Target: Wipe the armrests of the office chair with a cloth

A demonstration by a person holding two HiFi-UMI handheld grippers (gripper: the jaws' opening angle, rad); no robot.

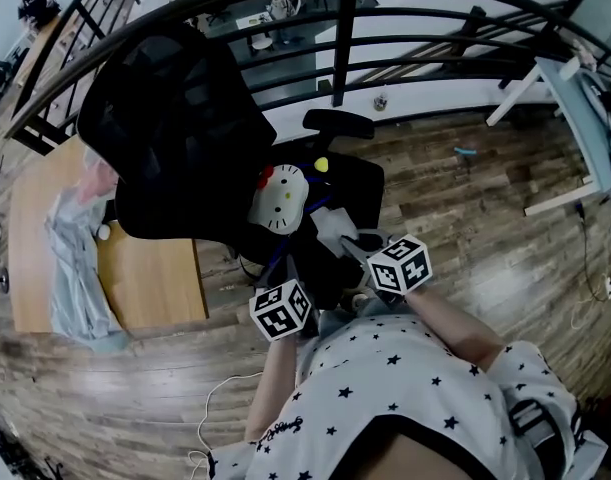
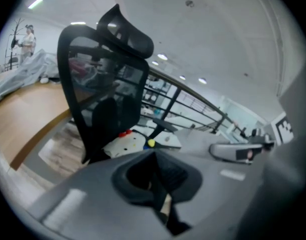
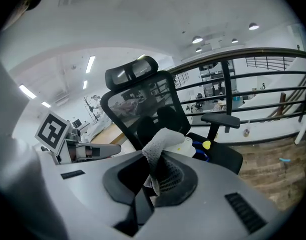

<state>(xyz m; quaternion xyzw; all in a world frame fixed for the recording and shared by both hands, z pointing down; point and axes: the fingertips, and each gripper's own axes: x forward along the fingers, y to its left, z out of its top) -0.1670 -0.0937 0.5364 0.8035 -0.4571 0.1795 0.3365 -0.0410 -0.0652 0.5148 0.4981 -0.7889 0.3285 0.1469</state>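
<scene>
The black office chair (image 1: pixel 175 138) with a mesh back stands in front of me, a white cat-face cushion (image 1: pixel 279 198) on its seat. Its far armrest (image 1: pixel 337 121) shows on its post; the same armrest (image 3: pixel 220 119) is at the right in the right gripper view. My right gripper (image 1: pixel 353 244) is shut on a white cloth (image 3: pixel 160 143), held just above the seat's front edge. My left gripper (image 1: pixel 303 280) hovers beside it at the left, shut with nothing between its jaws. The near armrest is hidden.
A wooden desk (image 1: pixel 150 278) with a pale sheet (image 1: pixel 75 268) draped over it stands left of the chair. A black railing (image 1: pixel 345 38) runs behind. White table legs (image 1: pixel 560 93) are at the right. A thin cable (image 1: pixel 210 408) lies on the wood floor.
</scene>
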